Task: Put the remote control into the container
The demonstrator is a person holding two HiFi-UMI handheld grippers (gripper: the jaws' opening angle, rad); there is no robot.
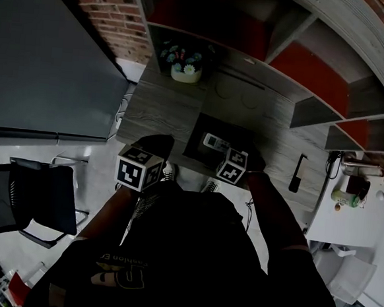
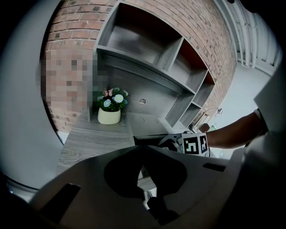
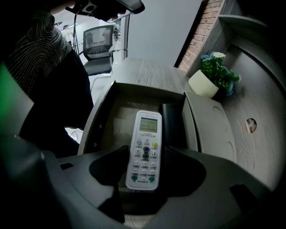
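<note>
Our right tongs [image 3: 144,157] grip the remote control [image 3: 145,145] by its lower end, jaws pressed on its two sides. It sticks out ahead of them, screen end furthest, within the open container [image 3: 147,91]; we cannot tell whether it touches the bottom. Our left tongs [image 2: 143,164] are clenched on nothing, off to the side of the box. We judge the risk lies in letting go. The hold sits near one end, so the far end may tip, strike the dark object [image 3: 172,123] just right of the remote, and leave it propped rather than flat.
</note>
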